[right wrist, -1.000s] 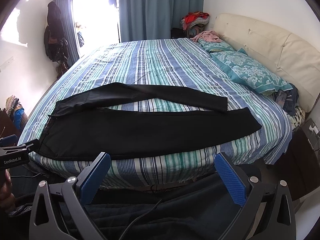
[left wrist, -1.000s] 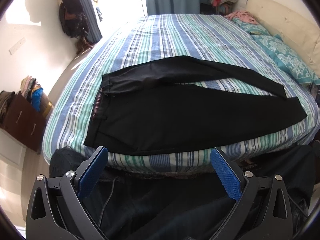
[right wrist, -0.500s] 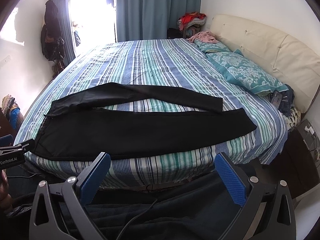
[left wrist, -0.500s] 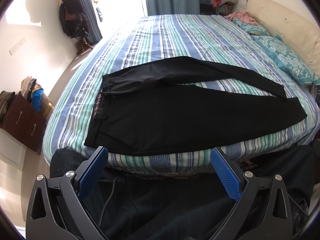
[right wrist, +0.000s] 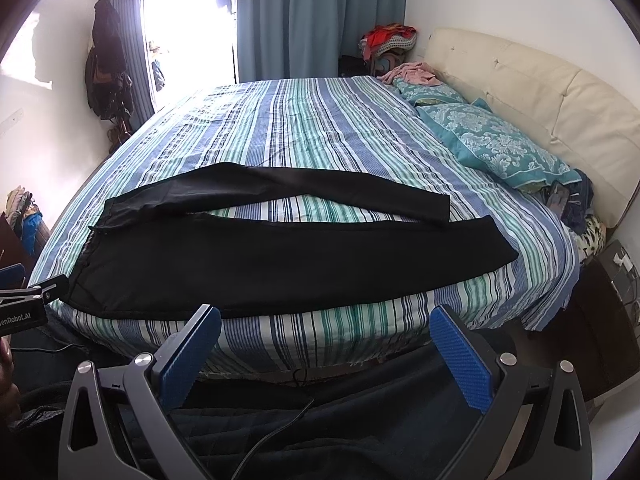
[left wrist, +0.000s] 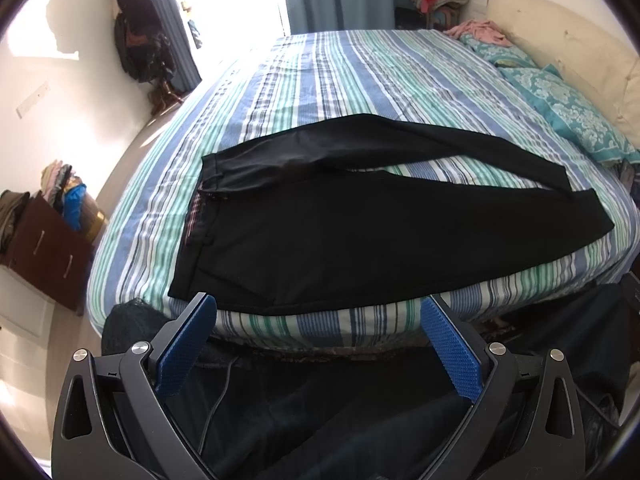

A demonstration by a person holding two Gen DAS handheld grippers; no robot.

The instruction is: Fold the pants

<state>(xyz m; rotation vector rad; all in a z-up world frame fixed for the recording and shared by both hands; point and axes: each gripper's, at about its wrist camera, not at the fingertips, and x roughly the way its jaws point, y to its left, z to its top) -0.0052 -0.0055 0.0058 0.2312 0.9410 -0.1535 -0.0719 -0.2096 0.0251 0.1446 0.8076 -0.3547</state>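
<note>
Item: black pants (left wrist: 360,232), laid flat across the near part of the bed. We find the waistband at the left end and the two legs running off to the right. The nearer leg lies along the near edge of the mattress; the farther leg bows away from it, leaving a strip of bedding bare between them, and the two come close again at the cuffs.

Item: bed with striped blue, green and white sheet (right wrist: 304,128). Teal patterned pillows (right wrist: 496,144) lie along the cream padded headboard (right wrist: 540,92) on the right. A pink garment (right wrist: 412,72) rests at the far corner.

Item: left gripper (left wrist: 320,316). We hold it short of the near mattress edge, its blue pads (left wrist: 186,350) spread wide, with nothing between them and no contact with the pants.

Item: right gripper (right wrist: 326,324). Same condition: fingers wide apart, empty, poised before the mattress edge and clear of the cloth.

Item: dark quilted cloth (right wrist: 360,412) below both grippers, with a thin cable across it.

Item: blue curtains (right wrist: 312,16) beside a bright window at the far wall.
</note>
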